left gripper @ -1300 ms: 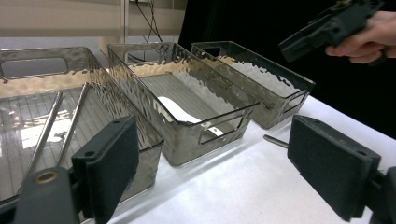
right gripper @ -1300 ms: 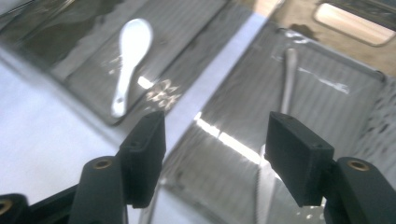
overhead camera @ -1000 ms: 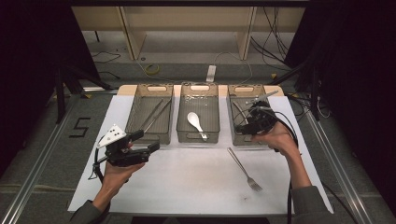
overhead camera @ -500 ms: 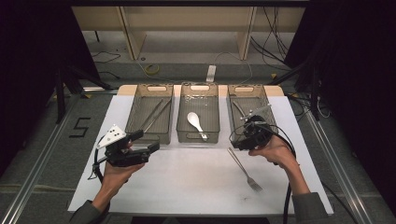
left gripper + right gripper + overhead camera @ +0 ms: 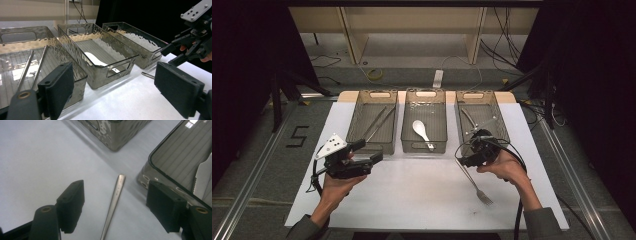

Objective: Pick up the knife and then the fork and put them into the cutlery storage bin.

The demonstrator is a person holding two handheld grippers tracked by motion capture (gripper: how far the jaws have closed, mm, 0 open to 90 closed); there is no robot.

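Three clear bins (image 5: 425, 95) on counter (image 5: 412, 195): left holds two chopsticks (image 5: 377, 122), middle one white spoon (image 5: 421, 130). One fork (image 5: 474, 182) beside right gripper (image 5: 468, 159), jaws apart over its handle. Left gripper (image 5: 369, 152) open, empty.

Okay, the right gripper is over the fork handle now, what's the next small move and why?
Probably lower the right gripper and close it on the fork. Its jaws stand open on either side of the handle, which lies flat on the white table beside the right-hand bin, with nothing held yet.
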